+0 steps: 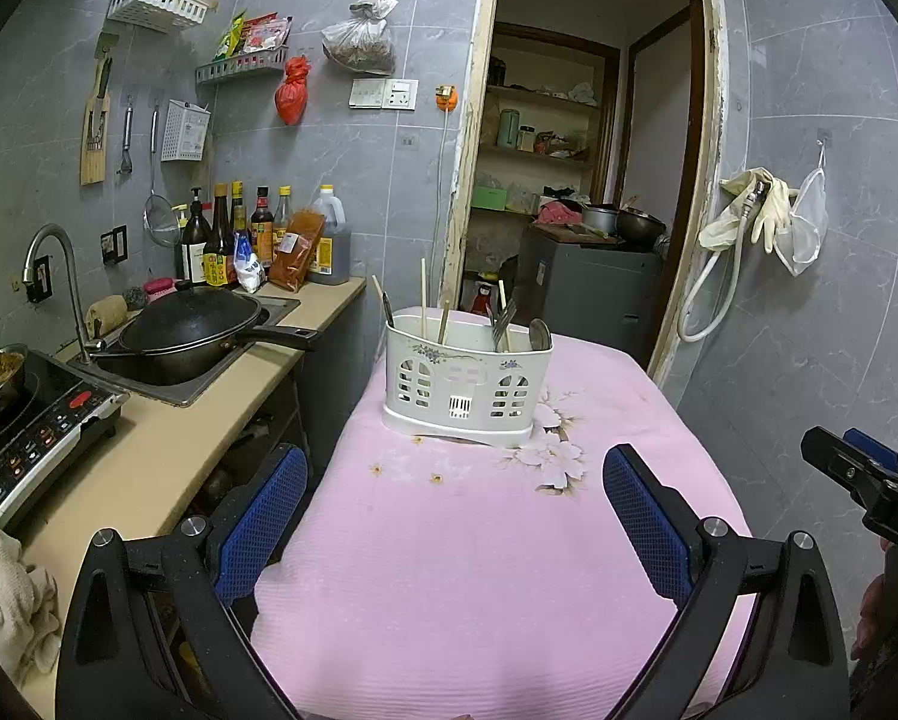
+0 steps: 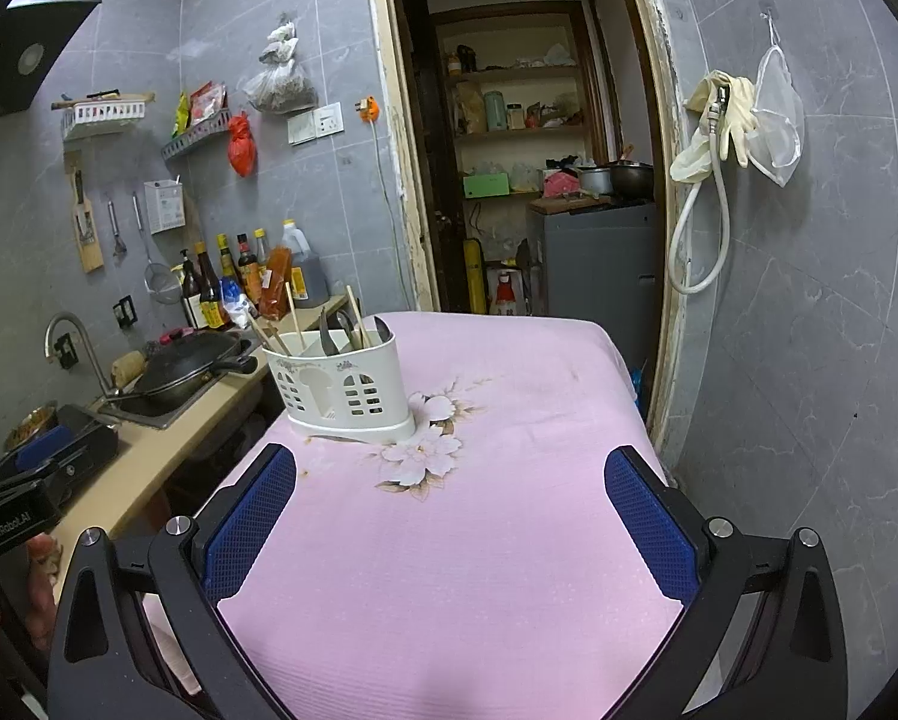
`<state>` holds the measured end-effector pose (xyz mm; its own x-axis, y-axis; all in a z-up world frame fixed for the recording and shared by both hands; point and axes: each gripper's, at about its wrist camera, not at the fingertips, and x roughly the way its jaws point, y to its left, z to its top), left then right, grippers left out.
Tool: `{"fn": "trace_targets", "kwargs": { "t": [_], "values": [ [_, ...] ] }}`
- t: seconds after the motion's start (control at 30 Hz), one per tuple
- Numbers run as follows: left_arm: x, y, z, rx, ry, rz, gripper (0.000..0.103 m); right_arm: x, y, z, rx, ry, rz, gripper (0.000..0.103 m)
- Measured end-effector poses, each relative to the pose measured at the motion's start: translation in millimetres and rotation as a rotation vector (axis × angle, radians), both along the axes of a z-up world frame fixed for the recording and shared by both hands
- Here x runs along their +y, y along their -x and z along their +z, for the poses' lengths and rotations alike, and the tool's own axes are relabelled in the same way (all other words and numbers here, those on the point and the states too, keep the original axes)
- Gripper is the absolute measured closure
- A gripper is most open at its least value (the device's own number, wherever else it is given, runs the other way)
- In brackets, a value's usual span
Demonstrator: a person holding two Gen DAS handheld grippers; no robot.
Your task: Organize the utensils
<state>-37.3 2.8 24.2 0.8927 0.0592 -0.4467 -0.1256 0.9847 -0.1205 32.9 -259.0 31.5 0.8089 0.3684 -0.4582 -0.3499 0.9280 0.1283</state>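
On the pink-clothed tabletop (image 1: 479, 570) I see nothing between my 2 tools and the white utensil caddy (image 1: 466, 384), which sits toward the far edge. Chopsticks (image 1: 423, 297), forks (image 1: 502, 324) and a spoon (image 1: 539, 334) stand upright, handles down. Left hand-held gripper (image 1: 455, 516) and right hand-held gripper (image 2: 449, 516) are spread wide, empty. A wok (image 1: 191, 330) sits on the counter left.

One caddy (image 1: 467, 381), perhaps four chopsticks (image 1: 423, 297), two tongs (image 1: 455, 498).

We see only the upper ends of the chopsticks (image 1: 423, 294), forks (image 1: 502, 324) and spoon (image 1: 539, 334); the white utensil caddy (image 1: 464, 381) hides everything lower down.
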Motion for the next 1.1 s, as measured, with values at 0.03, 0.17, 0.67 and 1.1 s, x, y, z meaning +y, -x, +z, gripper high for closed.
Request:
{"fn": "trace_targets", "kwargs": {
  "t": [0.03,0.17,0.67,1.1],
  "values": [
    [0.2,0.4,0.2,0.001,0.0,0.0,0.006,-0.1,-0.1,-0.6,0.001,0.0,0.0,0.0],
    [1.2,0.2,0.5,0.004,0.0,-0.002,0.006,-0.6,0.3,-1.0,0.003,0.0,-0.001,0.0],
    [2.2,-0.8,0.4,0.005,0.002,-0.003,0.006,-2.4,-0.6,-1.0,0.004,0.0,-0.001,0.0],
    [2.3,-1.5,0.1,0.004,0.003,-0.002,0.006,-2.7,-2.4,-2.3,0.007,0.0,0.0,0.0]
  ]
}}
